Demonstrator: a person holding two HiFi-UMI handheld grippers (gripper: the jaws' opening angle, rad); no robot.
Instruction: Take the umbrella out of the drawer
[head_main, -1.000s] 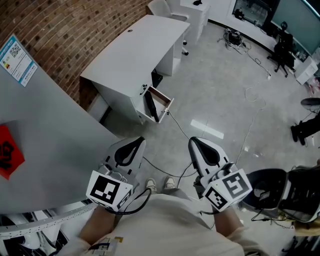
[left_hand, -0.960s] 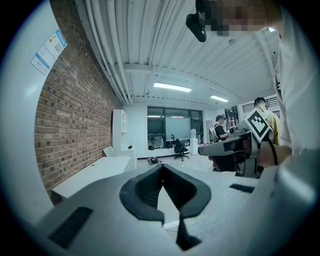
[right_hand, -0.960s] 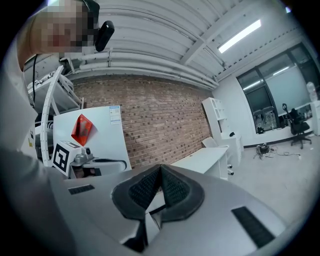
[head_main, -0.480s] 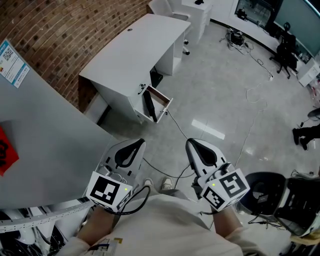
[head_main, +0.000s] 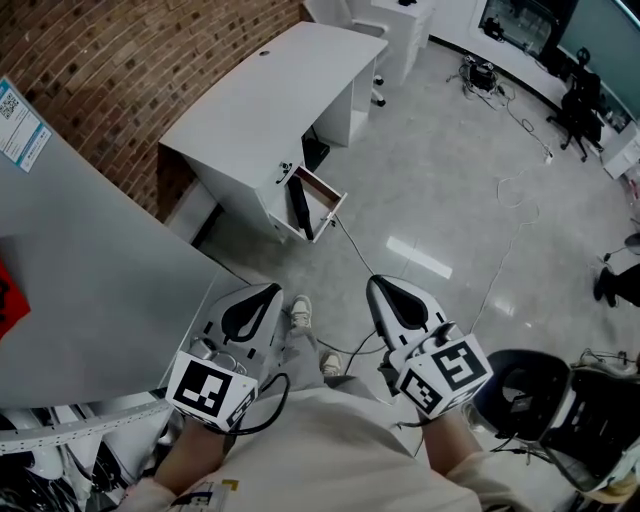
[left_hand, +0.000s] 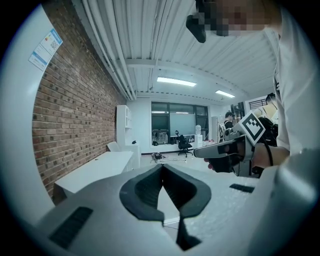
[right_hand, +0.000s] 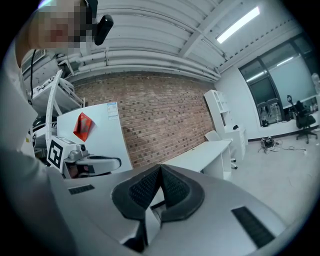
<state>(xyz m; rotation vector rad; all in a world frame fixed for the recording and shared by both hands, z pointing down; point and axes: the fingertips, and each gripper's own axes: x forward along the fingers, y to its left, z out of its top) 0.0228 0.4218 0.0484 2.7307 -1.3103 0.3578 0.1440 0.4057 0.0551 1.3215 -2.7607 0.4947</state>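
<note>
Head view: left gripper (head_main: 266, 292) and right gripper (head_main: 378, 285) are sitting lower than before, both closed, empty. One drawer (head_main: 322, 189) is holding one umbrella (head_main: 300, 210).

An office, with white desk (head_main: 270, 105), brick wall (head_main: 140, 55), swivel chair (left_hand: 185, 143)

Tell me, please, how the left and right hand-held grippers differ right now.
The left hand-held gripper sits beside the grey panel; the right hand-held gripper hangs over the floor. Their marker cubes show different patterns. Both are shut and empty.
</note>
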